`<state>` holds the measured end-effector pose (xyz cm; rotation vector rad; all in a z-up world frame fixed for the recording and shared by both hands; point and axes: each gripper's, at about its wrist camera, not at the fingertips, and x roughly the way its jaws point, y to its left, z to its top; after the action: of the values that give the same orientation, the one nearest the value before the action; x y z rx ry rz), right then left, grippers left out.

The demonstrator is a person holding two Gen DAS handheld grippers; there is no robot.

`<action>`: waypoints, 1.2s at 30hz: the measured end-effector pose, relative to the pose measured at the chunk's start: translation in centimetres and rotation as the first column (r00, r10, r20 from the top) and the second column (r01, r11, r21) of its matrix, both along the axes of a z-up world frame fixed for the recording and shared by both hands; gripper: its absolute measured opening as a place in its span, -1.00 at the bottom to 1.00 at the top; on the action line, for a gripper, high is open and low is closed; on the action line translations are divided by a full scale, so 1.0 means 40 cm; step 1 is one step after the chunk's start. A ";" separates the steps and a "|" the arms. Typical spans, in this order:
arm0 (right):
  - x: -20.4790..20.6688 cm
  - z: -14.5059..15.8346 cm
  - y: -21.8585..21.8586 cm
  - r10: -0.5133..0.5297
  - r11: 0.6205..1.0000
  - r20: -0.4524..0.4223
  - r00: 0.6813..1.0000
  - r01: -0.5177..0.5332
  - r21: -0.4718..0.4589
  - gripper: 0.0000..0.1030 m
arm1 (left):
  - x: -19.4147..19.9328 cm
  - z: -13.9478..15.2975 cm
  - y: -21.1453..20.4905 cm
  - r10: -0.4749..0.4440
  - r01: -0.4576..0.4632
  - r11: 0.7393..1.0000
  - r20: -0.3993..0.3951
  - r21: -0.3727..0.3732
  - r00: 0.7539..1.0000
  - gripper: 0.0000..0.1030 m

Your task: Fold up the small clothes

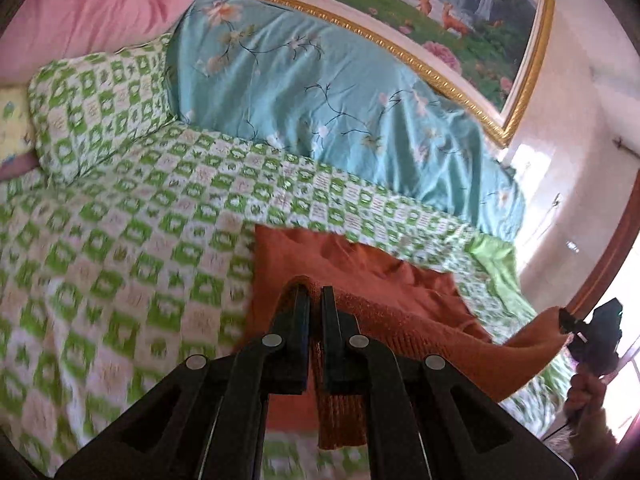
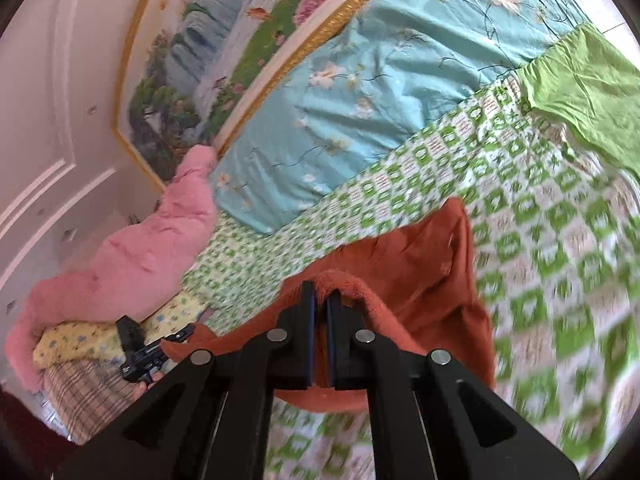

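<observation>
- Rust-orange garment [image 1: 360,276], plain, with a ribbed knit edge.
- Bed sheet [image 1: 132,240] under the garment: green-and-white checks with small motifs.
- Pillow [image 1: 100,100] beyond the garment: same green-and-white check.
- Quilt [image 1: 320,92] behind the garment: turquoise with pale flowers on dark stems.
- Plain pink bedding [image 1: 100,4] beside the quilt.
- Plain lime-green cloth [image 2: 588,92] near the garment.
- Picture frame [image 1: 360,28] above the quilt: gold.
- Both grippers [image 1: 316,294] [image 2: 320,292]: black.

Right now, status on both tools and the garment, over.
Left tool shut on rust garment edge. Right tool shut on the opposite edge. Garment lifted, far part draped on checkered bedspread. Green cloth lies beyond, clear.
</observation>
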<state>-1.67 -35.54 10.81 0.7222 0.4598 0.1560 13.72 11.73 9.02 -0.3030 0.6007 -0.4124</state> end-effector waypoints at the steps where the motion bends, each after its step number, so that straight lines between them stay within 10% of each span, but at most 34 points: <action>1: 0.022 0.001 -0.011 -0.008 1.000 -0.010 1.000 0.008 -0.007 -0.88 | 0.033 -0.002 -0.010 0.006 -0.006 1.000 -0.004 0.007 1.000 -0.95; 22: 0.466 -0.277 -0.225 -0.149 0.989 -0.391 0.908 0.131 -0.072 -0.88 | 0.531 -0.250 -0.135 0.112 -0.072 0.984 -0.255 0.162 0.960 -0.93; 32: 0.401 -0.226 -0.198 -0.176 0.980 -0.380 0.908 0.127 -0.150 -0.22 | 0.388 -0.195 -0.131 -0.012 0.038 0.993 -0.215 0.115 0.977 -0.74; 36: 0.379 -0.203 -0.080 0.092 0.992 -0.297 0.951 -0.112 -0.052 0.06 | 0.272 -0.186 -0.245 -0.192 0.219 0.968 -0.203 0.121 0.960 -0.51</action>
<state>13.48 -38.74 2.69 0.6572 0.7845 0.1293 24.59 1.92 1.60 -0.1436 0.8489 -0.5424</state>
